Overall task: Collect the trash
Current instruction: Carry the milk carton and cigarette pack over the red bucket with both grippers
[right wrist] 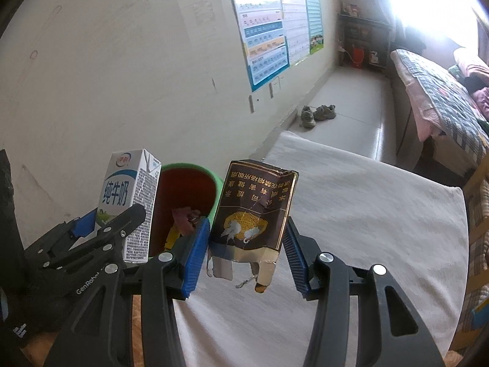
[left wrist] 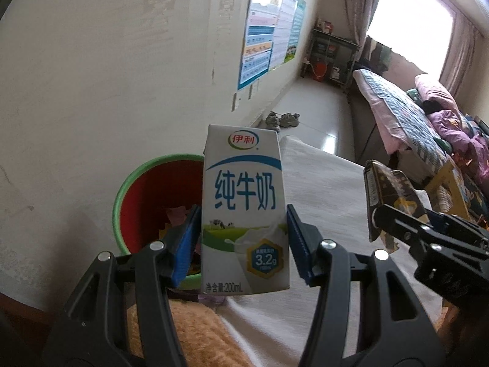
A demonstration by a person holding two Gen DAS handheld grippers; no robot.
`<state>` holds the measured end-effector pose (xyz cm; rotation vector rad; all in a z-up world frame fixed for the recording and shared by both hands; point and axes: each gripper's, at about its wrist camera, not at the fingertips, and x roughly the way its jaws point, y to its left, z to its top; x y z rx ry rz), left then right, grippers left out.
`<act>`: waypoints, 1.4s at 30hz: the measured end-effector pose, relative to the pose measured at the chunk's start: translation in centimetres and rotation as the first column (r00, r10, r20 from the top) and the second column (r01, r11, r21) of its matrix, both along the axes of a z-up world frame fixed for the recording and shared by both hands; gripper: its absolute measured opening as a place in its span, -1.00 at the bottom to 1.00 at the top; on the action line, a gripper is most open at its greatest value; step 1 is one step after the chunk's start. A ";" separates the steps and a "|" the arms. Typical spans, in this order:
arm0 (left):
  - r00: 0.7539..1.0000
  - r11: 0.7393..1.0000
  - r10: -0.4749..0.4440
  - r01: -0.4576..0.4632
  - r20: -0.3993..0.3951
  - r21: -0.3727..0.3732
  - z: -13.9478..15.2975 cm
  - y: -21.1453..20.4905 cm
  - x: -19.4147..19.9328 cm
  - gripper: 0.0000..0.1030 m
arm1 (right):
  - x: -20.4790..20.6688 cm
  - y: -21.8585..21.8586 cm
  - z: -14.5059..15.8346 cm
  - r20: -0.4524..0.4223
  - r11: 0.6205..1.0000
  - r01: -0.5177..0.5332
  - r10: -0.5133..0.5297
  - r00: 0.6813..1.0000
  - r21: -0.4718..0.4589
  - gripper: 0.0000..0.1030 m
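The left gripper (left wrist: 243, 238) pinches the milk carton (left wrist: 244, 211), the right gripper (right wrist: 247, 253) the cigarette pack (right wrist: 253, 208); carry both to ten o'clock over the bin (left wrist: 146, 195) before letting go.

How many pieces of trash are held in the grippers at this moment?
2. A milk carton sits in the left gripper, beside the red bin. A torn dark cigarette pack sits in the right gripper, above the white cloth. The bin may hide more.
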<state>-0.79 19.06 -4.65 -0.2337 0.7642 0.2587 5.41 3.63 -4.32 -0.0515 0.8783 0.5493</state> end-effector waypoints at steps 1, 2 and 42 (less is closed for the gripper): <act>1.000 1.000 0.009 -0.009 -0.004 -0.002 -0.1 0.4 0.0 0.02 | 0.2 0.2 0.0 0.002 1.000 -0.004 0.004 1.000 -0.005 -0.08; 1.000 1.000 0.014 -0.014 -0.005 -0.002 -0.2 0.7 -0.1 0.02 | 0.2 0.5 0.0 0.003 1.000 -0.008 0.008 1.000 -0.009 -0.08; 0.973 0.976 0.173 -0.190 -0.154 -0.103 -6.9 9.8 3.4 0.02 | 4.1 12.2 -3.7 -0.025 0.972 -0.213 0.211 0.977 -0.103 -0.07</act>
